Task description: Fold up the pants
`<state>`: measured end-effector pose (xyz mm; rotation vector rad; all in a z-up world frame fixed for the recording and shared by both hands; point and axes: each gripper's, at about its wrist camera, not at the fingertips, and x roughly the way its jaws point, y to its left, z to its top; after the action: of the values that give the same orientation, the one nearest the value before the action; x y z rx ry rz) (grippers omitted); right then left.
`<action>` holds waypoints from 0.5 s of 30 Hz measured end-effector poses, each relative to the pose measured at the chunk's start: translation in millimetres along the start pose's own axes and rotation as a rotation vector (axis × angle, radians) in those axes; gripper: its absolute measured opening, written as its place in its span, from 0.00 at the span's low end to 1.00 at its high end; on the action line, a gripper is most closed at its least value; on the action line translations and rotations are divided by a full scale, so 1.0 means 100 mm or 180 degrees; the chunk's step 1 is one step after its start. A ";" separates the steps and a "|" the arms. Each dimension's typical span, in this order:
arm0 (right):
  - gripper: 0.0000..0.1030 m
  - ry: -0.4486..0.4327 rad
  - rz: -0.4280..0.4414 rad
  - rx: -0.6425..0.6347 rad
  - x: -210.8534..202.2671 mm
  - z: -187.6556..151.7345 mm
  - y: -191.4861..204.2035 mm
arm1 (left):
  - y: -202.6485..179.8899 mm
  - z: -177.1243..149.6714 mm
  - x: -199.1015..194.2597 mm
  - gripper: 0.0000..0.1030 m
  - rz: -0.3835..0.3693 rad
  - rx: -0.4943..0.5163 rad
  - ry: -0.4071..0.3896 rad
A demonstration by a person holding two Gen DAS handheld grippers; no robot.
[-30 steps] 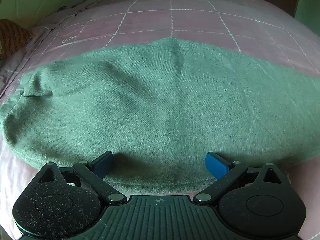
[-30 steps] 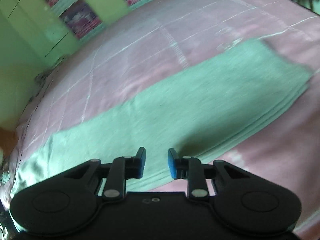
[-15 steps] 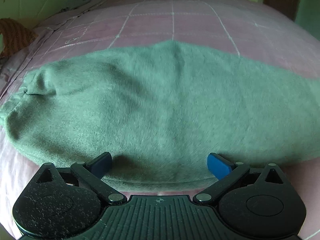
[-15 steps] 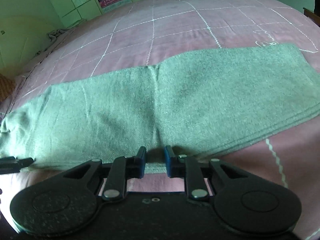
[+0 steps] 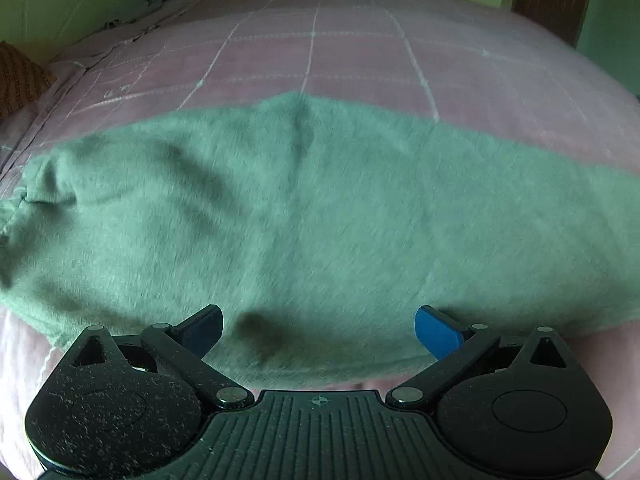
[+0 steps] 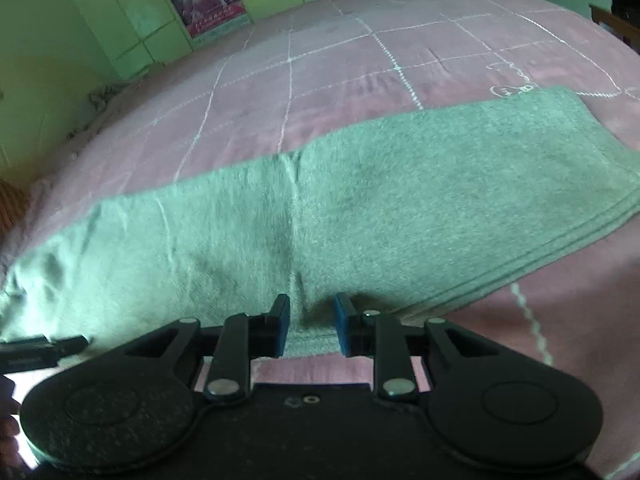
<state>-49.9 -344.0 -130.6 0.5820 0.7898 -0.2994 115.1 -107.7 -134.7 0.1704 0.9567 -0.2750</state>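
Green pants point(image 5: 320, 220) near edge between spread left tool point(image 5: 318, 330) (right tool point(image 6: 310, 322) narrower).

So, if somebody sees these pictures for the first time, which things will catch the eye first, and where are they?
First comes the green pants, spread as a long band across the pink checked bedspread. Next are the left tongs, wide open at the near edge of the cloth, and the right tongs, narrowly open over the same near edge. Two posters hang on the green wall behind.
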 end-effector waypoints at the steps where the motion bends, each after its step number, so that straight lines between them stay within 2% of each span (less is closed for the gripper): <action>1: 0.32 -0.0066 -0.0002 0.0084 -0.06 0.03 -0.05 | -0.04 0.03 -0.04 0.99 -0.0027 0.0011 -0.0051; 7: 0.33 -0.0349 -0.0264 0.0421 -0.27 0.14 -0.51 | -0.54 0.17 -0.03 0.99 -0.0214 0.0244 -0.0083; 9: 0.31 -0.0415 -0.0344 0.0530 -0.31 0.17 -0.69 | -0.73 0.16 0.05 0.99 -0.0246 0.0318 -0.0018; 11: 0.16 -0.0376 -0.0423 0.0650 -0.29 0.18 -0.91 | -0.84 0.09 0.17 0.99 -0.0228 0.0296 0.0182; 12: 0.06 -0.0325 -0.0404 0.0718 -0.28 0.18 -1.02 | -0.84 0.04 0.18 0.99 -0.0207 0.0228 0.0132; 14: 0.11 -0.0331 -0.0358 0.0842 -0.34 0.20 -1.11 | -0.84 0.02 0.14 0.99 -0.0194 0.0213 0.0093; 15: 0.31 -0.0392 -0.0354 0.0878 -0.41 0.20 -1.13 | -0.85 0.04 0.12 0.99 -0.0191 0.0213 0.0091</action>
<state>-117.7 -445.5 -131.7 0.7720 0.6670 -0.5471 98.7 -191.0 -144.5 0.2077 0.9826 -0.3608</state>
